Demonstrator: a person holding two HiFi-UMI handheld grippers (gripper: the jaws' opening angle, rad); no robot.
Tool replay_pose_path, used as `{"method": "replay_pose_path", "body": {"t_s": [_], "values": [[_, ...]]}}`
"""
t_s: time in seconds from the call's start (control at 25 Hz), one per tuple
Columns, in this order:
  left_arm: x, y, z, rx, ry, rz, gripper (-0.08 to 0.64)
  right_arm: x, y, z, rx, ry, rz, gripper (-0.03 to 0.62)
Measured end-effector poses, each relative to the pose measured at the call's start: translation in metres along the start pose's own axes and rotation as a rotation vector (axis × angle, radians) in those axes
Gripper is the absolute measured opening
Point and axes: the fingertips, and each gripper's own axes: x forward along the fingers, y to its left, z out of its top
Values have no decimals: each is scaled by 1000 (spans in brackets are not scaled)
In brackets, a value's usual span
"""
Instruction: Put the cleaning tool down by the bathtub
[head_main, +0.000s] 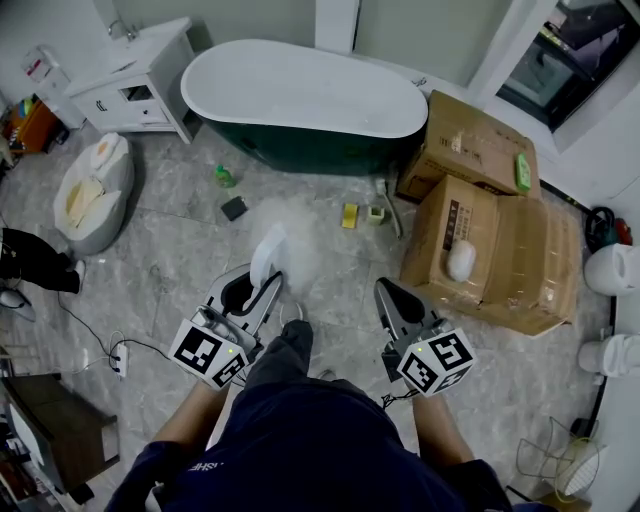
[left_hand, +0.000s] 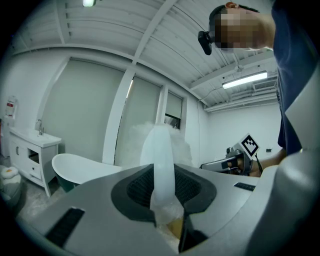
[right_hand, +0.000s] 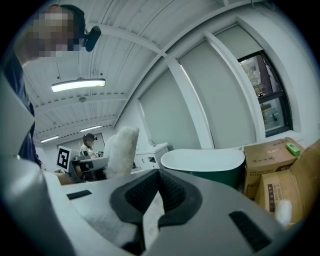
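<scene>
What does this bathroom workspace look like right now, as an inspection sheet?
Surface: grey marble-look floor.
Job's things: white fluffy cleaning tool held in the left gripper, not yet at the bathtub.
Clutter: green bottle, dark pad and yellow sponge on the floor near the bathtub; cardboard boxes at right.
Grippers: left gripper shut on the cleaning tool; right gripper shut, empty.
Cables: power strip with cord on the floor at left.
Surroundings: white vanity left of the bathtub.

White fluffy cleaning tool (head_main: 272, 250) upright in the left gripper (head_main: 258, 286), short of the white-and-green bathtub (head_main: 300, 100).
</scene>
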Motion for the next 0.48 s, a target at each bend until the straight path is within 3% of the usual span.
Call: {"method": "replay_pose_path", "body": {"t_s": [0.48], "values": [[38, 102, 25, -15, -12, -42, 107, 105, -1, 39, -8, 3, -21, 5]]}}
